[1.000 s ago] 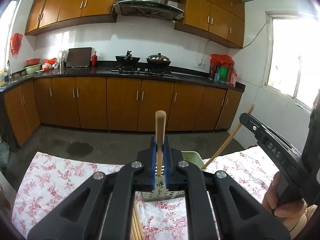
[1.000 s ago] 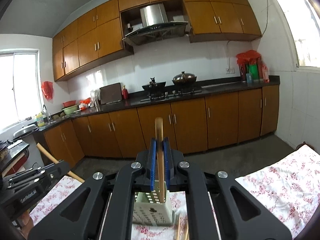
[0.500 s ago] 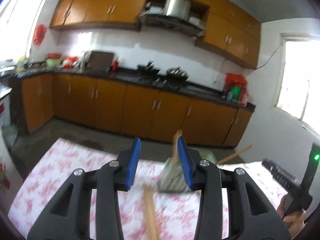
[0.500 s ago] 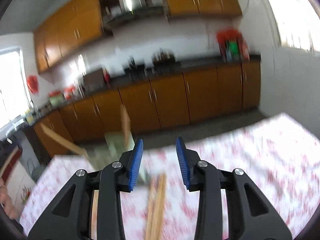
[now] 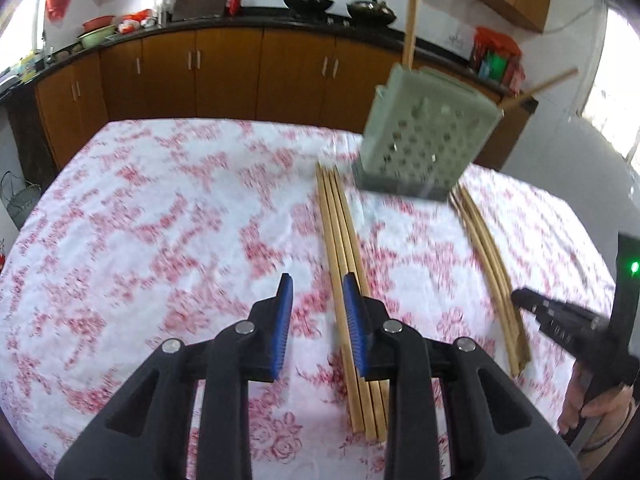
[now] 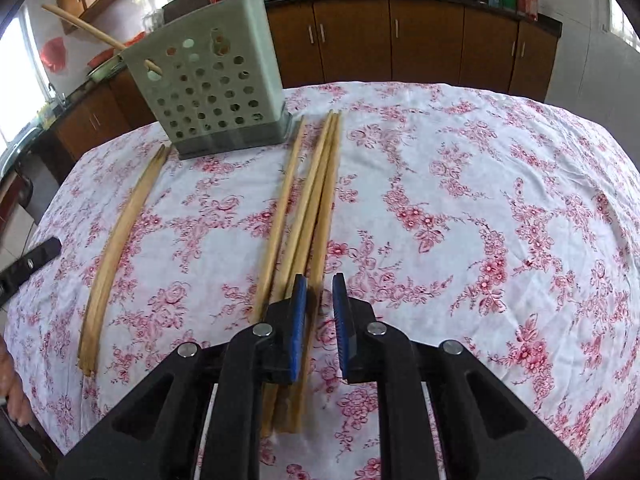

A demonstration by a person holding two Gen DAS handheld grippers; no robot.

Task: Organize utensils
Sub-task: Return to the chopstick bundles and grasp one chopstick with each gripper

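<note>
With both jaws apart and empty, I log: left gripper (image 5: 316,312) over chopstick bundle (image 5: 344,248), right gripper (image 6: 319,312) over second bundle (image 6: 312,208). One holder (image 6: 212,80) upper left; two chopsticks inside.

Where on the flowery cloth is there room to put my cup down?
Bare tablecloth stretches right of the middle chopsticks. A narrower strip lies between them and the left chopsticks. Near the holder it is crowded.
</note>
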